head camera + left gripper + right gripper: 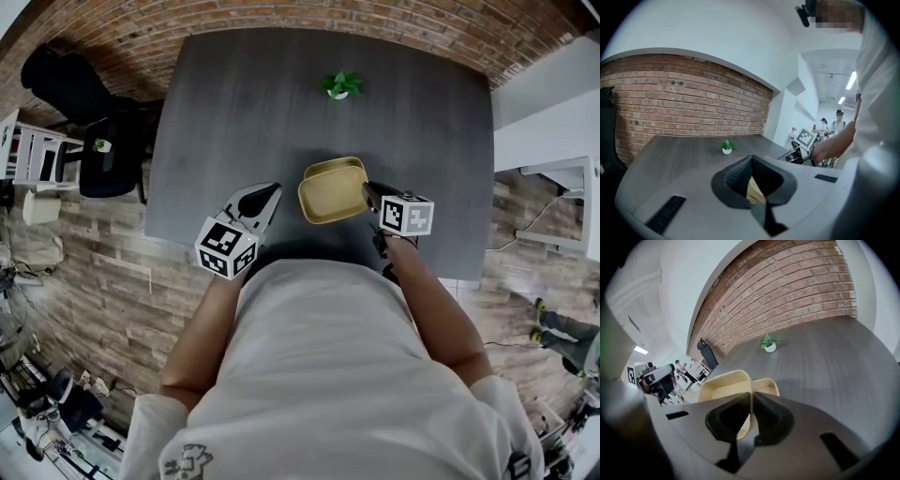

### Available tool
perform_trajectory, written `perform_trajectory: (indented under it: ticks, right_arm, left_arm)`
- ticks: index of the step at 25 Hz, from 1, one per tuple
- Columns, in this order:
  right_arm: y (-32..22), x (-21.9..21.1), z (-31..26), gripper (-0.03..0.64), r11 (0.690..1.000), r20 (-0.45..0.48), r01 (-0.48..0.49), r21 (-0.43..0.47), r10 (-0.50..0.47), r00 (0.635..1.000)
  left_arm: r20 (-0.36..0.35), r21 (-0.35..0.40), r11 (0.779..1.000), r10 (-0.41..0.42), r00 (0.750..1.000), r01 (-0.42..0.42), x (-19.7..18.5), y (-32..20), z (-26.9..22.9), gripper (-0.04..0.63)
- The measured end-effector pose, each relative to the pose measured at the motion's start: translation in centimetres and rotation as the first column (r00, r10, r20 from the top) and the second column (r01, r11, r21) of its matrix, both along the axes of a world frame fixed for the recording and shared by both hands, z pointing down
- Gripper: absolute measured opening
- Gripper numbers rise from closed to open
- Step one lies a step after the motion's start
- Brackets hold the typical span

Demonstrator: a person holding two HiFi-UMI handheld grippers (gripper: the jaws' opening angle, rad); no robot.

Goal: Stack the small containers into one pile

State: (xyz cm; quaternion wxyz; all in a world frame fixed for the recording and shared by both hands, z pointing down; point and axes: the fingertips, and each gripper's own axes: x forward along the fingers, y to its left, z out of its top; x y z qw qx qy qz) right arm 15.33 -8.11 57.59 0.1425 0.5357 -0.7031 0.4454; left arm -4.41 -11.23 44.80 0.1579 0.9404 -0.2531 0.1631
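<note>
A shallow yellow container (332,193) hangs over the near part of the dark grey table (244,103). A second yellow rim (335,167) shows just behind it, seemingly nested with it. My right gripper (369,196) is shut on the container's right wall. In the right gripper view that thin wall (751,401) stands between the pads, with one yellow tray (723,384) to its left and another (767,386) to its right. My left gripper (270,195) is a short way left of the container, apart from it, its tips (751,158) together. A yellow sliver (753,191) shows through the hollow behind them.
A small potted plant (340,85) stands at the far middle of the table, also in view as the plant (726,147) and the plant (769,344). A black chair (86,103) sits left of the table, a brick wall behind. People stand far off (839,123).
</note>
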Motion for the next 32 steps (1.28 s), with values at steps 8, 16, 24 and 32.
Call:
perform_trajectory:
  ticks: [8, 16, 24, 32]
  right_arm:
    - [1.0, 1.2, 0.9, 0.026, 1.0, 0.01, -0.009, -0.025, 0.009, 1.0]
    - [0.5, 1.4, 1.7, 0.026, 0.999, 0.007, -0.004, -0.054, 0.005, 1.0]
    - [-1.4, 1.7, 2.3, 0.026, 0.997, 0.002, -0.003, -0.078, 0.003, 1.0]
    - [-3.0, 2.3, 3.4, 0.026, 0.994, 0.014, -0.028, -0.103, 0.029, 0.999]
  left_arm:
    - [0.009, -0.03, 1.0, 0.005, 1.0, -0.005, 1.3, 0.9, 1.1, 0.011]
    - [0.003, -0.067, 0.998, 0.015, 1.0, -0.015, 1.9, 0.4, 2.6, 0.011]
    - [0.004, -0.102, 0.995, 0.022, 1.0, -0.022, 2.3, -1.3, 3.7, 0.011]
    - [0.012, -0.135, 0.991, 0.023, 1.0, -0.021, 2.3, -2.4, 5.1, 0.011]
